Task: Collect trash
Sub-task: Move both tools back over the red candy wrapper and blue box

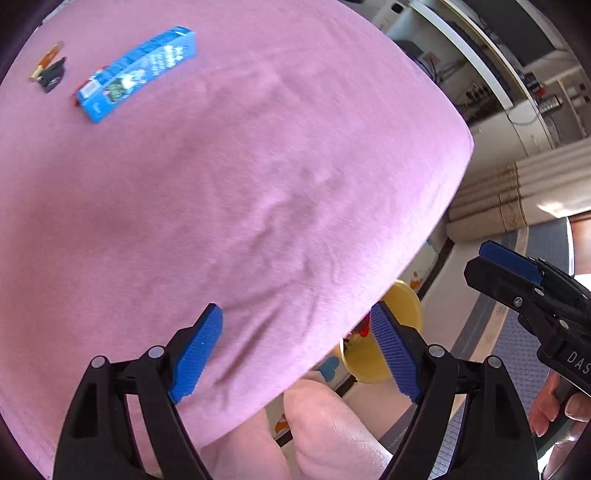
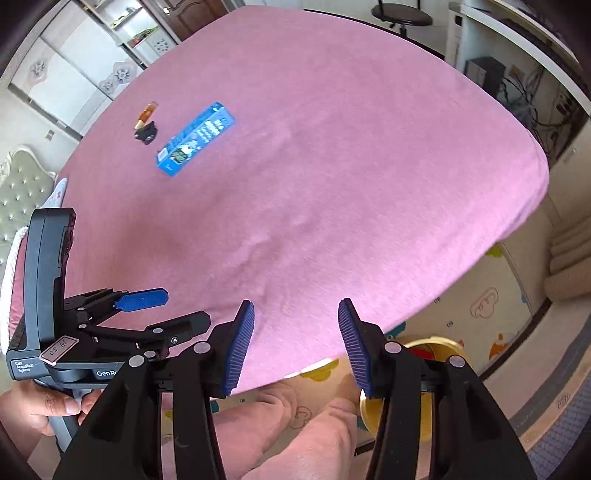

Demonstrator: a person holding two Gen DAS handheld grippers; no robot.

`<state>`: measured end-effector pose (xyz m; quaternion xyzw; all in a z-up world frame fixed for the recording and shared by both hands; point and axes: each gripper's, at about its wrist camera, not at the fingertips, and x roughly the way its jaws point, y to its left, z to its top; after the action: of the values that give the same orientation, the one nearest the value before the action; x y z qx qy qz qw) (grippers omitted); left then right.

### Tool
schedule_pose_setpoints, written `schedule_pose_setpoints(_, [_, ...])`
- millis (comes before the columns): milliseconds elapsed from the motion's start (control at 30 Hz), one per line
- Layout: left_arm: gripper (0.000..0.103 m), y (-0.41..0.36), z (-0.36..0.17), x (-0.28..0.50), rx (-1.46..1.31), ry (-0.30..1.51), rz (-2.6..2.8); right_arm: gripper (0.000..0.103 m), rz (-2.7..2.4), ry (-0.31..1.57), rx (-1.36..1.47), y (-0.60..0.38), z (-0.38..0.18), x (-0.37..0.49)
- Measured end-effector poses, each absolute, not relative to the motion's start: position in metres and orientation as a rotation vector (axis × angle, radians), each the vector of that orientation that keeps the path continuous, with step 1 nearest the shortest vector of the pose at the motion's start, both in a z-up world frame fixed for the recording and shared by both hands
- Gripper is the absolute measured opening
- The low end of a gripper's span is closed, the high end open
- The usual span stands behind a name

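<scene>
A blue carton [image 1: 136, 72] lies flat on the pink tablecloth [image 1: 240, 166], far from me; it also shows in the right wrist view [image 2: 195, 138]. Beside it lie a small orange tube [image 1: 47, 61] [image 2: 146, 112] and a black crumpled piece [image 1: 53, 75] [image 2: 146, 133]. My left gripper [image 1: 297, 349] is open and empty over the table's near edge. My right gripper [image 2: 296, 341] is open and empty, also at the near edge. A yellow bin [image 1: 400, 306] [image 2: 439, 345] stands on the floor below the table edge.
The person's knees in pink trousers [image 2: 295, 424] are under the table edge. A play mat [image 2: 480, 306] covers the floor to the right. A stool [image 2: 400, 16] stands beyond the table. Shelves and cables [image 1: 517, 74] are at the right.
</scene>
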<state>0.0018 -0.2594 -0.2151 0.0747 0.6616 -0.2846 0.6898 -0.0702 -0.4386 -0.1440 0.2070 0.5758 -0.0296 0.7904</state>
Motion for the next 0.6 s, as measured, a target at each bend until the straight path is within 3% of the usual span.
schedule_pose_setpoints(267, [0.083,-0.158,-0.186,0.102,0.01,1.386,-0.464,0.048,0.061,1.184,0.386,-0.366,-0.129,0.02])
schedule_pose_setpoints(600, [0.084,-0.139,-0.184,0.194,-0.01,1.323,-0.412,0.048,0.144,1.189,0.345,-0.356,-0.135,0.12])
